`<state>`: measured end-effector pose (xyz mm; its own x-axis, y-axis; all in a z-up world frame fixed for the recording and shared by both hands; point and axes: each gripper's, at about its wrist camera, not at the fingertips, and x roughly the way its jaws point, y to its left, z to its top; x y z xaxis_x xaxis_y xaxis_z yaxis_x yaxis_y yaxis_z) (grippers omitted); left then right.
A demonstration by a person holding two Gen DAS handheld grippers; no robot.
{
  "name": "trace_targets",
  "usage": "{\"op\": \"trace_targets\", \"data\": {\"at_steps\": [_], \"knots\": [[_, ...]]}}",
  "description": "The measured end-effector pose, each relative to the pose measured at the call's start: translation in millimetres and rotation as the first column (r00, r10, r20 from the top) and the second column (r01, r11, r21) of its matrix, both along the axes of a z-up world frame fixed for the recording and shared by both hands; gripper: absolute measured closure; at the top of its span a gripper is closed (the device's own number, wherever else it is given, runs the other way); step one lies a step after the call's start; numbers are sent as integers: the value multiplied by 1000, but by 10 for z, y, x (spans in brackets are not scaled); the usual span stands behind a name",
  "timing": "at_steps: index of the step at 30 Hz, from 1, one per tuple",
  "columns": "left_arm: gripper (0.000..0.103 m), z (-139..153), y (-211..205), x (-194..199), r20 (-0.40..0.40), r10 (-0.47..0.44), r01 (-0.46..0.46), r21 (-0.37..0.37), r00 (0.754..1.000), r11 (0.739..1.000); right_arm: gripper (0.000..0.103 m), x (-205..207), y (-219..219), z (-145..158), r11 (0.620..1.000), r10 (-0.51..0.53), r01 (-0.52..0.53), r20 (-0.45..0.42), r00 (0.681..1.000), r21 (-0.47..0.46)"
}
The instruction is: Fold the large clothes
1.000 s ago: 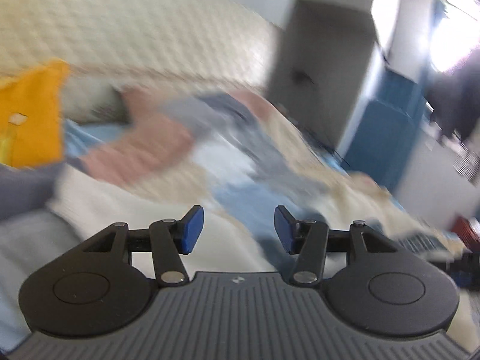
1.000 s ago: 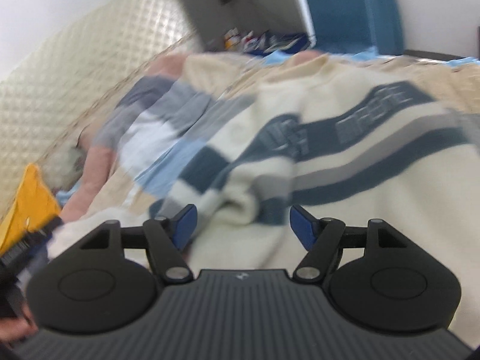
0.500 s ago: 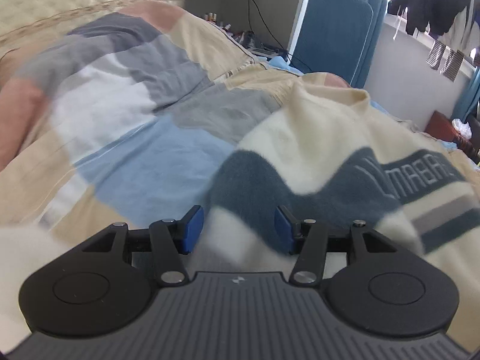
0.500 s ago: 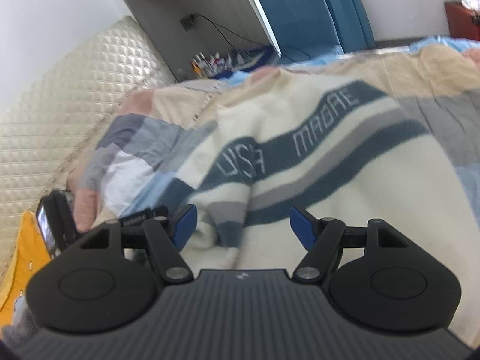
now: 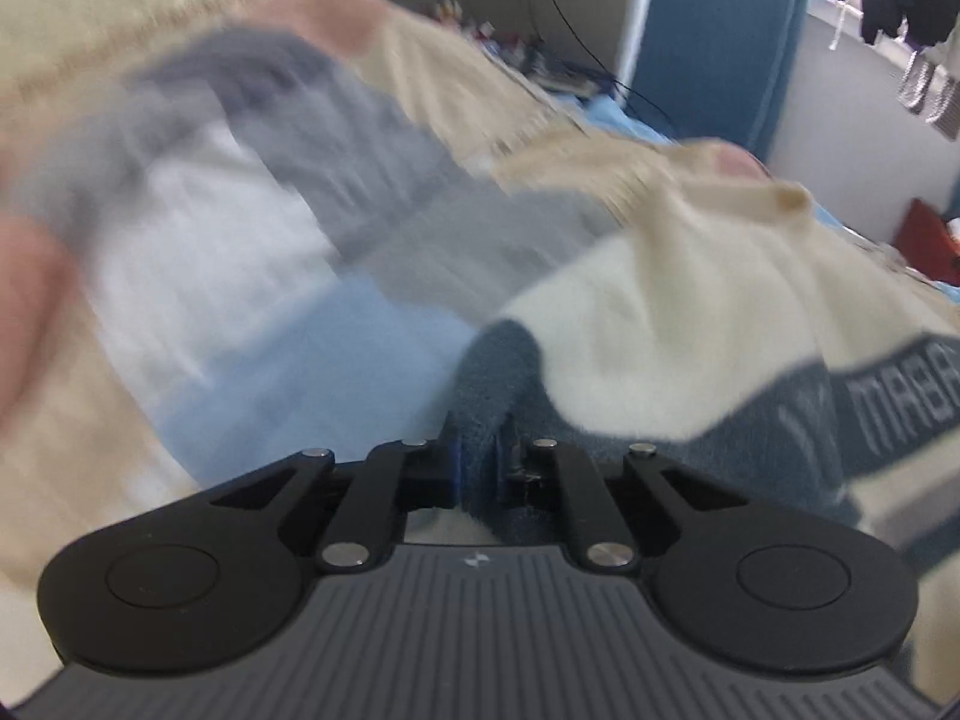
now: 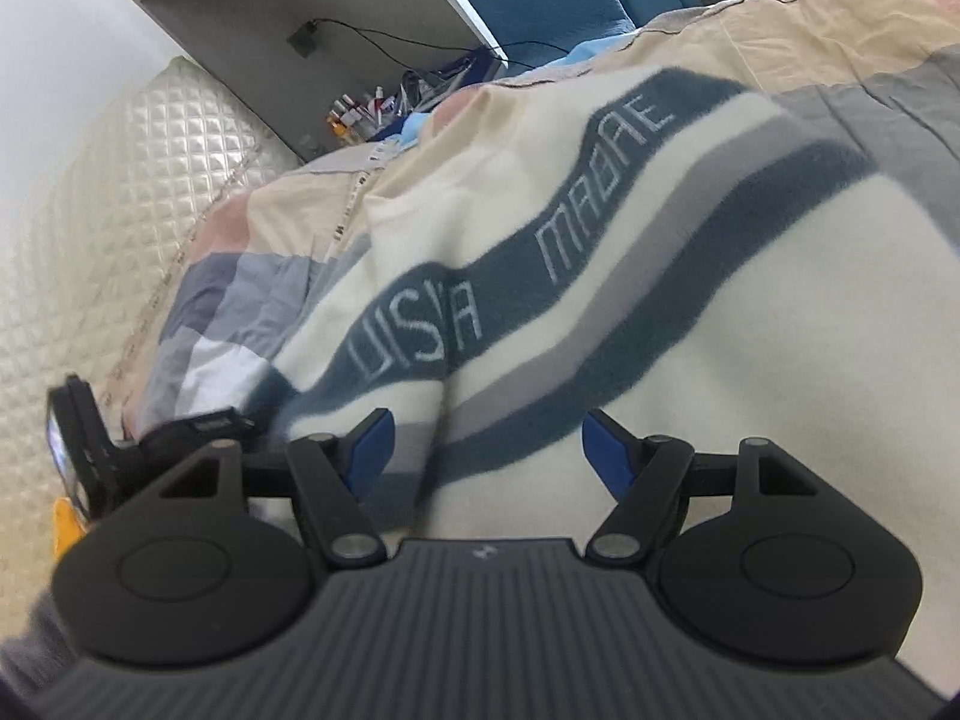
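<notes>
Patchwork bedding [image 6: 240,300] carries a striped cream sweater [image 6: 720,312]; left gripper [image 5: 477,468] has just clamped its blue fold, right gripper [image 6: 489,450] gapes above it.

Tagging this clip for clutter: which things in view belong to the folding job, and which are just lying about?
Part of the job:
- cream fleece sweater with blue-grey lettered stripes
- left gripper, shut on a blue fold of it
- right gripper, open over it

Just lying about:
- patchwork bed cover under the sweater
- small bottles by the wall
- blue chair

Home bedroom, patchwork quilt [image 6: 252,294] on bed, quilted headboard [image 6: 120,192], cluttered bedside shelf [image 6: 384,108]
</notes>
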<state>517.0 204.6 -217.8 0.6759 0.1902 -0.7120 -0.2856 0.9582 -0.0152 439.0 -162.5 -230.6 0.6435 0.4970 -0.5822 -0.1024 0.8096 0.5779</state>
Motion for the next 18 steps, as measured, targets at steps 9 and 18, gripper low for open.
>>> {"op": "trace_targets", "data": {"at_steps": [9,18], "knots": [[92,179,799,636,-20,226,-218,191,974,957,31,111,40,-12,1000,25,-25,28,999,-9],[81,-108,748,540,-4,232,-227,179,973,957,31,131,57,-64,999,35,-34,25,999,-38]]}}
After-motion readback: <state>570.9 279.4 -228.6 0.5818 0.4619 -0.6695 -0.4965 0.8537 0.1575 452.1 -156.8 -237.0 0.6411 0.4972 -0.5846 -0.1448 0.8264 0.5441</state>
